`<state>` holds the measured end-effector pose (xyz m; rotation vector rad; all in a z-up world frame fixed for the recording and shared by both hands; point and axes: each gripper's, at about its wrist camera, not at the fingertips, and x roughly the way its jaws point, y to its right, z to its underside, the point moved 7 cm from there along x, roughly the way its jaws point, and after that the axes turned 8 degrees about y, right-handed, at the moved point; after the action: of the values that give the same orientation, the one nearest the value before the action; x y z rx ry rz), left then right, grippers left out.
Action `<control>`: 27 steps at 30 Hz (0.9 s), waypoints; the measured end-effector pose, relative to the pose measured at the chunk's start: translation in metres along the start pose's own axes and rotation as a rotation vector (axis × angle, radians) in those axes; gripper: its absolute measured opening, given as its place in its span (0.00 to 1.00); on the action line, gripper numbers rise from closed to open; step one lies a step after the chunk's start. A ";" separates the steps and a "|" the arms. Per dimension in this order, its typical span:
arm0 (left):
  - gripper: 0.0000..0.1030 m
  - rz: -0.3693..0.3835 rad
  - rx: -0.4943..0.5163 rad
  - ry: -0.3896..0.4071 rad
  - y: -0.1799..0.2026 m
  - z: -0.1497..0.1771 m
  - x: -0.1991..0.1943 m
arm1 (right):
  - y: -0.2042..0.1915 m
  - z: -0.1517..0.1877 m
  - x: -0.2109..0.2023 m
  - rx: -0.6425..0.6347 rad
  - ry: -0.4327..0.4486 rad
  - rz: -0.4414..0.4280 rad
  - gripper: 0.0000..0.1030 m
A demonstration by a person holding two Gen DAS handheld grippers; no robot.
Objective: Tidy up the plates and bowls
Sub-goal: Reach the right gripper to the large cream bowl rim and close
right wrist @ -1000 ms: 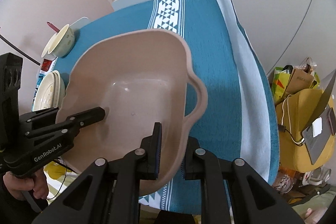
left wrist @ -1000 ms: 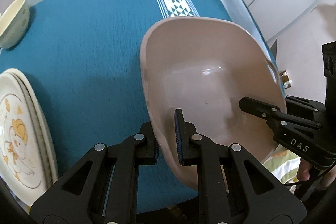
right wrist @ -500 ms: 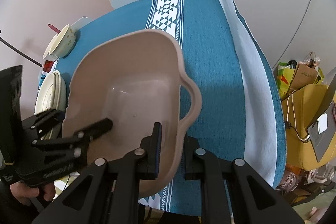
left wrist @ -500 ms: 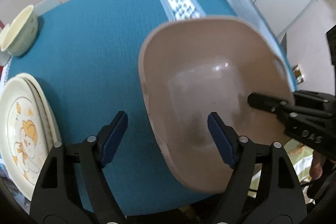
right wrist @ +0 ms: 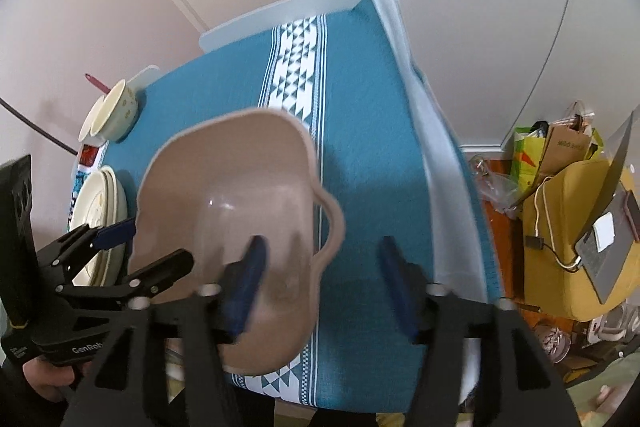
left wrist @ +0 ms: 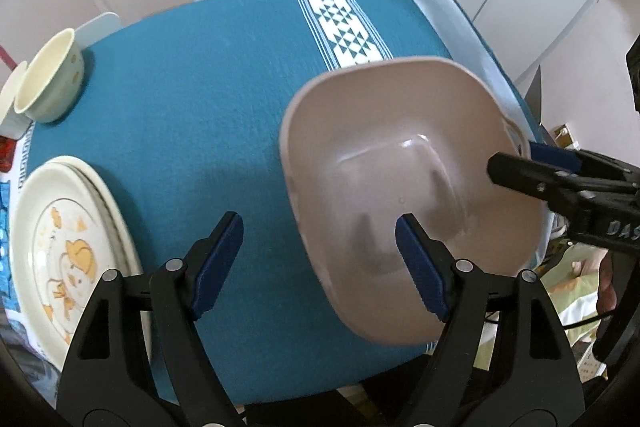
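I am letting the beige basin (left wrist: 400,163) sit on the counter (left wrist: 200,99), left gripper (left wrist: 320,259) and right gripper (right wrist: 320,279) jaws released, both just opened, each straddling its near rim.

Beige-pink basin (left wrist: 404,155) on teal tablecloth (left wrist: 192,107) bearing a white band of teal triangles (left wrist: 340,27); cream plates (left wrist: 60,251) carry an orange duck print (partly cut off), cream bowl (left wrist: 52,83) has faint yellow spots.
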<state>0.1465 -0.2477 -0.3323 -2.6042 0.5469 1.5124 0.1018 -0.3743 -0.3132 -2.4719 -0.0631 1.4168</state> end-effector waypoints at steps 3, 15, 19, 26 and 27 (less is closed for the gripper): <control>0.75 -0.009 -0.003 0.007 -0.003 -0.002 -0.011 | 0.000 -0.010 -0.015 0.001 0.033 0.005 0.71; 0.98 -0.091 -0.094 0.343 -0.061 -0.051 -0.173 | -0.116 -0.088 -0.121 -0.256 0.314 -0.130 0.94; 1.00 -0.139 -0.172 0.461 -0.113 -0.069 -0.217 | -0.172 -0.111 -0.128 -0.312 0.374 -0.252 1.00; 1.00 -0.160 -0.368 0.432 -0.228 -0.080 -0.210 | -0.247 -0.153 -0.082 -0.293 0.349 -0.248 1.00; 1.00 -0.163 -0.389 0.419 -0.245 -0.081 -0.205 | -0.258 -0.158 -0.066 -0.277 0.309 -0.272 1.00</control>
<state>0.2061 0.0153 -0.1423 -3.1946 0.0545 1.1173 0.2297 -0.1750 -0.1129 -2.7438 -0.5400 0.9587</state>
